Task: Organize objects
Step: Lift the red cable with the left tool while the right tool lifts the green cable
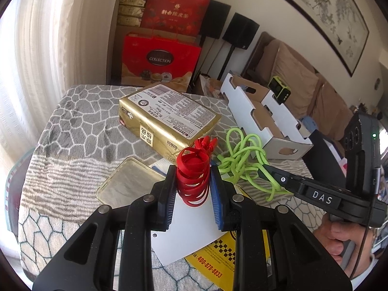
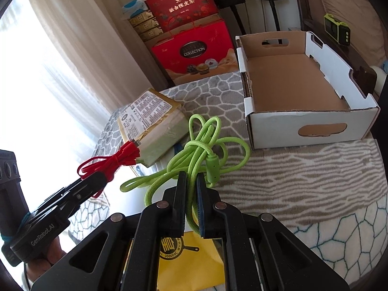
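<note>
My left gripper (image 1: 193,173) is shut on a coiled red cable (image 1: 194,169) and holds it above the table; the cable also shows in the right wrist view (image 2: 106,165). My right gripper (image 2: 191,181) is shut on a bundled green cable (image 2: 203,145), lifted a little off the cloth; it also shows in the left wrist view (image 1: 242,155). An empty white cardboard box (image 2: 303,121) stands on the table beyond and to the right of the green cable, and shows in the left wrist view (image 1: 257,111).
A gold wrapped package (image 1: 167,118) lies mid-table on the grey patterned cloth (image 1: 72,126). A clear lidded tray (image 1: 128,181), a white card (image 1: 191,230) and a yellow leaflet (image 1: 225,254) lie near the front. Red gift bags (image 1: 160,60) stand behind the table.
</note>
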Demonstrator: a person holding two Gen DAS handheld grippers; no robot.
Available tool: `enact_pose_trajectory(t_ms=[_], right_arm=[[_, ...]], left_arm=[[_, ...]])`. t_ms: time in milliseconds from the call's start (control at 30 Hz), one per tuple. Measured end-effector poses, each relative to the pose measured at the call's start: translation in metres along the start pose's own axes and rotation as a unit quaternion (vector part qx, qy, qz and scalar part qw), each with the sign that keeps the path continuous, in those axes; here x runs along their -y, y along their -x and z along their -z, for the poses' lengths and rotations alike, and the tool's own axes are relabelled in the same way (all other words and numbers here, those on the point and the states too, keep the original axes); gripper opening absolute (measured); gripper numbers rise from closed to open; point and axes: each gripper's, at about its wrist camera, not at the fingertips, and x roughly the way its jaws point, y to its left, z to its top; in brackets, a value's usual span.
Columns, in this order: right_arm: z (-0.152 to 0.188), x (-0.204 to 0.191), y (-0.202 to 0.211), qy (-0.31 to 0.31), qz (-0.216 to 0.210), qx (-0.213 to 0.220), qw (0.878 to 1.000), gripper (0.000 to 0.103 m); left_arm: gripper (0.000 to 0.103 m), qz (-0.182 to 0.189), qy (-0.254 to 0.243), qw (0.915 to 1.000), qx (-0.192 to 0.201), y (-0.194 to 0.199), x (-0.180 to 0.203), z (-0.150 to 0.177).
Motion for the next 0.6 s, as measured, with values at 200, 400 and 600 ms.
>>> enact_pose_trajectory(t_ms=[200,400,600], right_arm=[[0.022,0.014,0.001,0.033,-0.012,-0.044,0.998,0.006],[0.041,0.036,0.001,0.031,-0.046,-0.08,0.995,0.011],[0.029,0.033,0.009,0.02,-0.028,-0.065,0.997,0.041]], left_arm=[[0.024,-0.002,-0.001,0.9999,0.013,0.008,-0.004,0.001],[0.024,-0.004,0.012,0.9999,0.009,0.005,-0.012,0.006],[0.024,-0.004,0.015,0.9998,0.008,0.002,-0.014,0.009]])
